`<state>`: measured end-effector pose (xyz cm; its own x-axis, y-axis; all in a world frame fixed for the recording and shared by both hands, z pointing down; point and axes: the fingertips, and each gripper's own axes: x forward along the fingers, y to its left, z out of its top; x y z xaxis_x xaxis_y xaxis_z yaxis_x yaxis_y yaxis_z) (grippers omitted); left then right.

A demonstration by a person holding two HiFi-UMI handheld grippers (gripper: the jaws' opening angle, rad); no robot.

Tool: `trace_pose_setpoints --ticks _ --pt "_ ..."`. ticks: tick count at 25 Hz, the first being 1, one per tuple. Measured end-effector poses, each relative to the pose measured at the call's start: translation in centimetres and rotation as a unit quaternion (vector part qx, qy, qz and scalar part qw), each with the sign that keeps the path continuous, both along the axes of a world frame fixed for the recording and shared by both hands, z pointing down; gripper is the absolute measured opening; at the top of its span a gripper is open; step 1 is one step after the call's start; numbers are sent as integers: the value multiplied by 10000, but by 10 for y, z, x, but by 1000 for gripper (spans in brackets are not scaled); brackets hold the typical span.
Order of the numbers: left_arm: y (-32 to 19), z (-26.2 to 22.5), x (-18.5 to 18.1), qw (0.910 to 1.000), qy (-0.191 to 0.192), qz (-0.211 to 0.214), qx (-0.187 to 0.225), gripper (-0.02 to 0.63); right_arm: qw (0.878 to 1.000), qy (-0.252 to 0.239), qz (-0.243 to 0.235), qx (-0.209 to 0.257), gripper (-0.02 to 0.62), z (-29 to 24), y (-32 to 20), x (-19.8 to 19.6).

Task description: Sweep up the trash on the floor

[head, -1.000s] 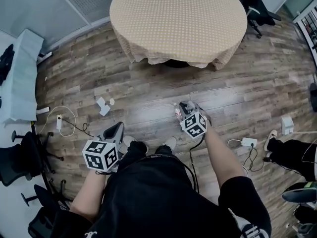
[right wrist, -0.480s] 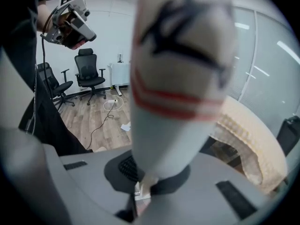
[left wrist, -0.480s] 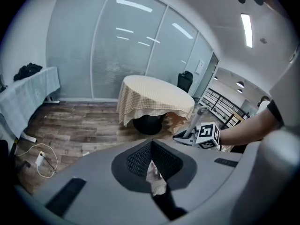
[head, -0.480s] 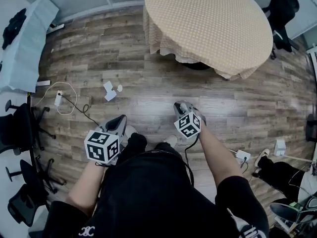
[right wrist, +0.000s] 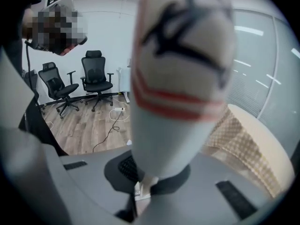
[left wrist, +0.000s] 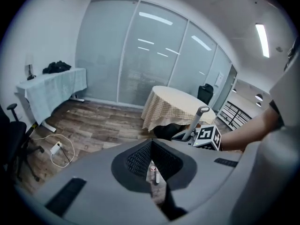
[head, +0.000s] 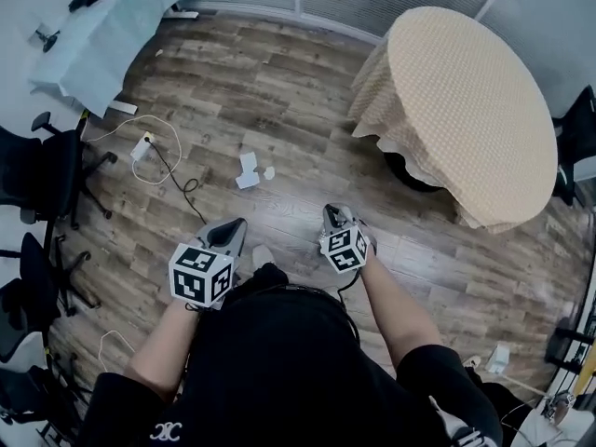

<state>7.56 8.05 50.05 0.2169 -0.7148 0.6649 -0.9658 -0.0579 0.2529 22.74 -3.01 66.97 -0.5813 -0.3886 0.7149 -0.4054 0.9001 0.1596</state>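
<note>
The right gripper (head: pixel 336 220) is clamped on a white, red-striped handle (right wrist: pixel 180 78), and the left gripper (head: pixel 229 234) has its jaws together on nothing. The paper scraps (head: pixel 250 169) lie on the wood floor (head: pixel 279 82) ahead, apart from both grippers. Sweeping seems not yet begun, so the next move calls for carrying the tool to them.

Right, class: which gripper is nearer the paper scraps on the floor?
Left. The left gripper is just short of the paper scraps, slightly to their left; the right gripper is farther off, to their right.
</note>
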Motion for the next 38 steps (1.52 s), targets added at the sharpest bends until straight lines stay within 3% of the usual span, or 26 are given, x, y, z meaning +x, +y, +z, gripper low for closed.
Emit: trace_pose_setpoints --ticks 4,10,18,28,32,35,38 --pt "17 4 -51 9986 -35 -531 11 -3 9998 -110 -150 13 15 -7 -9 -72" --pt "51 17 -113 9933 94 -1148 -33 -3 9991 -404 22 158 14 -22 -24 -165" --pt "67 33 -157 9897 148 -1424 -3 -3 9960 -825 247 223 14 -43 -47 -235" --pt "41 4 -195 9804 -59 -1945 292 -3 9910 -1157 510 445 14 -130 -38 -245" --pt "15 -26 -182 9812 -27 -1819 648 -3 9899 -1238 69 693 14 -179 -27 -244" --pt "-3 -63 -163 9807 23 -1591 1134 -3 9790 -1815 -174 910 14 -241 -16 -243" --pt "-22 -99 -146 9779 -140 -1337 1605 -3 9606 -2581 -259 1002 14 -309 -9 -236"
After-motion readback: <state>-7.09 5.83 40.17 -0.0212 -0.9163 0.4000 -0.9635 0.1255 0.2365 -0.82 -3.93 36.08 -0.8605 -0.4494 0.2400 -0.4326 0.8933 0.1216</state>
